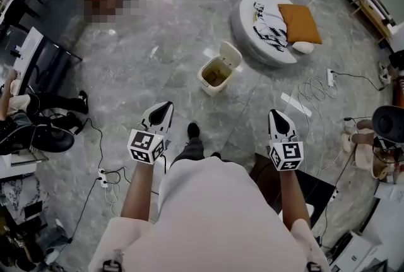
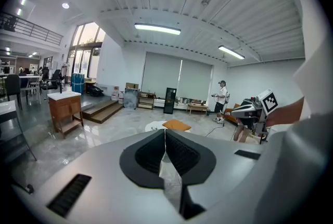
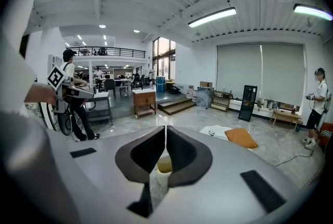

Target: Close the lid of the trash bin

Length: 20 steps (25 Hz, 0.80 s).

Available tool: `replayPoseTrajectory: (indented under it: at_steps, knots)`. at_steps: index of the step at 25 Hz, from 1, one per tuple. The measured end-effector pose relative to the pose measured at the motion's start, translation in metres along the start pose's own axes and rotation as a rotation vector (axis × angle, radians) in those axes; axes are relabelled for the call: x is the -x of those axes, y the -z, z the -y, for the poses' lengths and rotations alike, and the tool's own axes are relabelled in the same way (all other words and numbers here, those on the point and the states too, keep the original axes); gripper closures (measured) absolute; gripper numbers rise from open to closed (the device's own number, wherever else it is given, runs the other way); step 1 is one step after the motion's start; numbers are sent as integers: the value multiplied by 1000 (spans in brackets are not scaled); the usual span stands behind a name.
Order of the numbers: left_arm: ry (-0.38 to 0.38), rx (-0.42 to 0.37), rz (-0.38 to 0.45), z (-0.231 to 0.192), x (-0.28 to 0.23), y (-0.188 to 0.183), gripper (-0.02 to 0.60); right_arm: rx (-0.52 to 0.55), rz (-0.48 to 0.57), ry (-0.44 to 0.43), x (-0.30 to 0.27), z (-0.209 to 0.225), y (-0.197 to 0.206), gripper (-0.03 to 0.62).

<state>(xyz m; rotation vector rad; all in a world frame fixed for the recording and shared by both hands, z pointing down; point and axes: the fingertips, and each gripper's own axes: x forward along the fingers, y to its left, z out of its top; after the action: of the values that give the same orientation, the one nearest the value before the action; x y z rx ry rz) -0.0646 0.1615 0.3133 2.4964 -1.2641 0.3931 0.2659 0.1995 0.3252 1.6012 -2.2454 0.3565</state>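
1. Standing on the grey floor (image 1: 158, 43), the trash bin (image 1: 216, 75) is ahead of both tongs & well apart from them, its lid (image 1: 231, 54) tipped up, open.
2. L tongs (image 1: 165, 106): jaws together, nothing btwn.
3. R tongs (image 1: 276, 115): jaws together, empty.
4. Round bed (image 1: 249, 31) w/ orange pillow (image 1: 300, 23) lies near the bin.

Bright even ceiling strip lights (image 2: 157, 28), glare on glossy floor (image 2: 122, 120), fisheye-warped edges, dark corners

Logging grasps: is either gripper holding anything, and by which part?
Nothing is held. Left gripper and right gripper are both shut and empty, short of the trash bin.
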Motion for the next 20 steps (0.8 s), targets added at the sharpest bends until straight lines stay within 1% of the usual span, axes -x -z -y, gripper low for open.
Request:
replayPoseTrajectory:
  at_steps: [9, 16, 20]
  knots:
    - [33, 0, 1, -58, -38, -21, 563, 13, -10, 18, -59, -9, -32, 562]
    - [74, -13, -9, -97, -59, -31, 563, 12, -22, 47, -95, -21, -45, 562]
    - [99, -16, -12, -110, -69, -34, 563, 13, -29, 66, -106, -24, -50, 562]
